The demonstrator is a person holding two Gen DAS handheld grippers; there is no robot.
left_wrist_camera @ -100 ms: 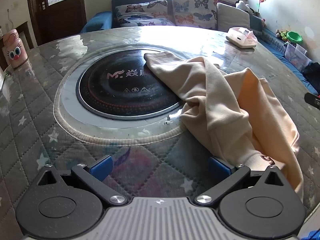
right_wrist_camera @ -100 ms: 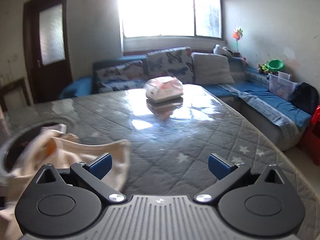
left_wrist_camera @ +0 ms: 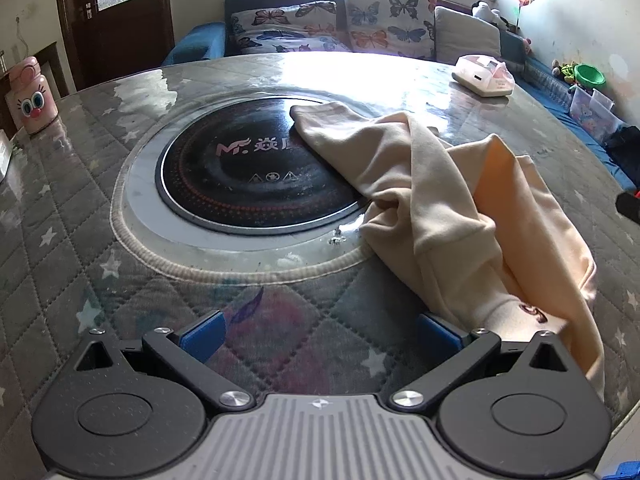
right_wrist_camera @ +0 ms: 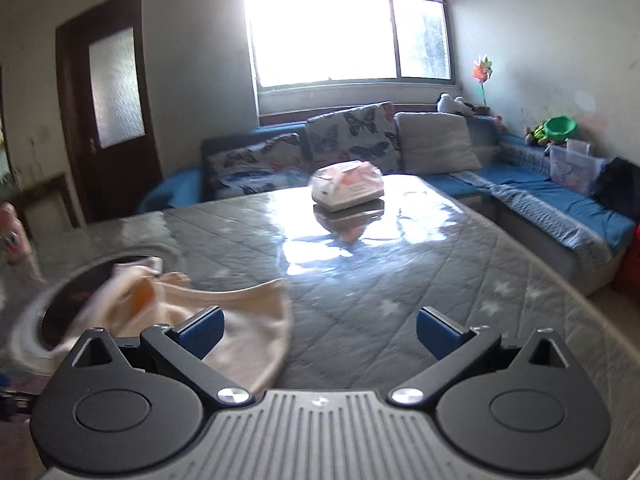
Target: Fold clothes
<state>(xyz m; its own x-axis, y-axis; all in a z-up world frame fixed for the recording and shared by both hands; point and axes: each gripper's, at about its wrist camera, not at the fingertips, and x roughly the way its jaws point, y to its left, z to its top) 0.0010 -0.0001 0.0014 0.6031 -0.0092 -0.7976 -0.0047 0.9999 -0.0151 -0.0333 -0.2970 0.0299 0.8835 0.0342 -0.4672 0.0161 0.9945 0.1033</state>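
Cream sweatshirt point(left_wrist_camera: 460, 216) crumpled on the quilted tabletop point(left_wrist_camera: 60, 240), one sleeve lying over the round black induction cooktop point(left_wrist_camera: 248, 176), left tool point(left_wrist_camera: 320, 338) released beside its hem, right tool point(right_wrist_camera: 319, 330) released, empty, tissue box point(right_wrist_camera: 347, 190) beyond.

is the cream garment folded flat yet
No, the cream garment lies crumpled in loose ridges, one end draped over the black cooktop.

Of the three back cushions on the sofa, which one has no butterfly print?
The plain grey cushion, rightmost of the three on the sofa. The two butterfly cushions to its left are patterned; this one is a single flat colour.
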